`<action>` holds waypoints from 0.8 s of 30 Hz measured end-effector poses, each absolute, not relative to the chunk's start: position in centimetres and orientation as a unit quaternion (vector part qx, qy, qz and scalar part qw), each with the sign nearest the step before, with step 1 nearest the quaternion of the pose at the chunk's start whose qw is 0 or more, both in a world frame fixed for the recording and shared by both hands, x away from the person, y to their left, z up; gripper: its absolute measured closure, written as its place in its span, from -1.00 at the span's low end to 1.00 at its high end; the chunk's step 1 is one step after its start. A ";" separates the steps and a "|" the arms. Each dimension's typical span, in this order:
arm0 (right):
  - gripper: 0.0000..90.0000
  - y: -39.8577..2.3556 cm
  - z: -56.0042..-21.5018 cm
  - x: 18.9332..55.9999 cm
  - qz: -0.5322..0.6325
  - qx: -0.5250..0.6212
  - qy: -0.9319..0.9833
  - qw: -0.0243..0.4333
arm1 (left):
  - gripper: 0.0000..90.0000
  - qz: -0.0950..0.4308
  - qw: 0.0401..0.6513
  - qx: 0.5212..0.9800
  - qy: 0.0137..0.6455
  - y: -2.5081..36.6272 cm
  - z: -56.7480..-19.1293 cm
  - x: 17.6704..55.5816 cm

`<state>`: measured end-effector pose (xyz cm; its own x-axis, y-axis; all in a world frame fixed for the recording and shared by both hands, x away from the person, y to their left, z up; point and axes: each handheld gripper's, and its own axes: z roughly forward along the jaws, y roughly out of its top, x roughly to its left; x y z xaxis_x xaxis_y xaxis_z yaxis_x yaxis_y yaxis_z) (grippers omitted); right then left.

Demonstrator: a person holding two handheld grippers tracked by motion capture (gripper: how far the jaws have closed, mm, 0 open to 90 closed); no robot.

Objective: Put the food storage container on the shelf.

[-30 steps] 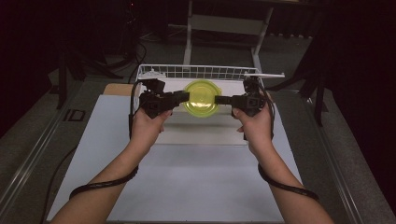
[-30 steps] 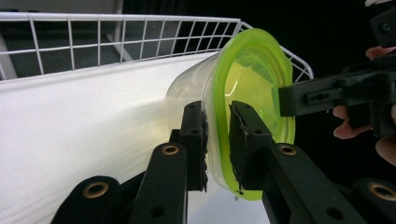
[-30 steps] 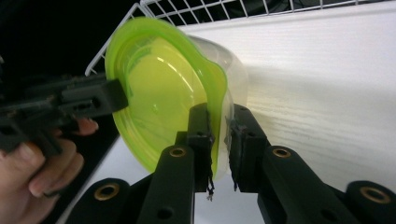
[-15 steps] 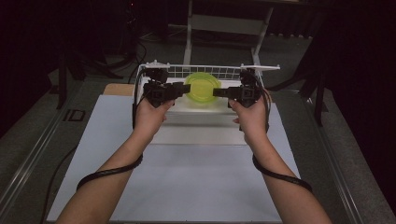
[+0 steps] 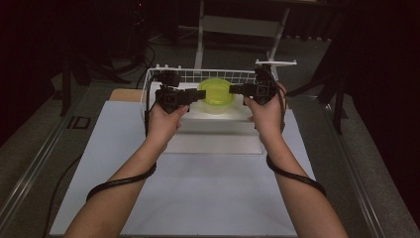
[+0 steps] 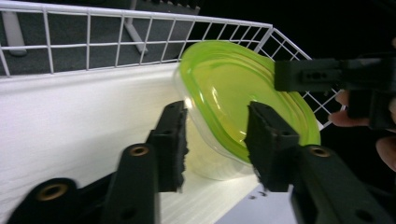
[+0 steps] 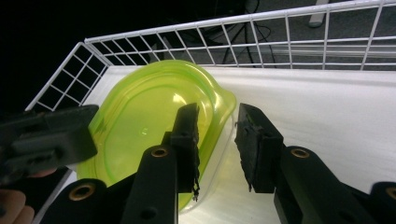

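Black jaws of the left gripper (image 6: 215,142) stood apart, one inside and one outside the near rim of the green-lidded container (image 6: 243,100), with a visible gap on each side; they were not clamped on it. The right gripper (image 7: 217,140) showed the same condition at the opposite rim: jaws parted, straddling the lip of the container (image 7: 154,126) without pressing it. In the high view both grippers faced each other across the container (image 5: 216,94), the left gripper (image 5: 195,95) and right gripper (image 5: 235,89) each at one edge.

The container sat on the white shelf (image 5: 218,126) inside the white wire basket (image 5: 198,74), close to the back wire wall and seemingly level on the surface.

Assessment: placement into the basket appeared complete, the container resting under its own weight. Outstanding work, on this evidence, was limited to drawing both grippers clear of the rim without dragging or tipping the container, then lifting them out over the basket wall.
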<state>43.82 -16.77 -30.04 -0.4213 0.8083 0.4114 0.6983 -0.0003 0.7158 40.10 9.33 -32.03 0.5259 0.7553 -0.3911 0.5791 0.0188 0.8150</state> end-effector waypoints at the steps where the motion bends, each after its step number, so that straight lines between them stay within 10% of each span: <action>1: 0.47 -16.9 -30.0 43.9 0.468 0.532 0.703 0.059 | 0.20 0.085 0.530 0.696 0.477 9.3 -32.0 40.1; 11: 0.40 -17.6 -28.7 42.2 0.485 0.495 0.716 0.086 | -0.14 0.106 0.552 0.677 0.474 10.7 -31.5 39.2; 17: 1.00 -17.4 -29.7 39.0 0.478 0.459 0.741 0.106 | -0.44 0.133 0.585 0.683 0.417 11.6 -31.6 36.4; 24: 1.00 -16.4 -32.8 37.4 0.476 0.444 0.754 0.087 | -0.88 0.158 0.586 0.699 0.378 11.8 -34.0 33.9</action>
<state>37.36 -16.41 -32.82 -0.5899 0.7530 0.2915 0.5874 0.1525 0.7948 33.91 11.82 -33.99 0.6638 0.7141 -0.2221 0.3432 -0.0270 0.9389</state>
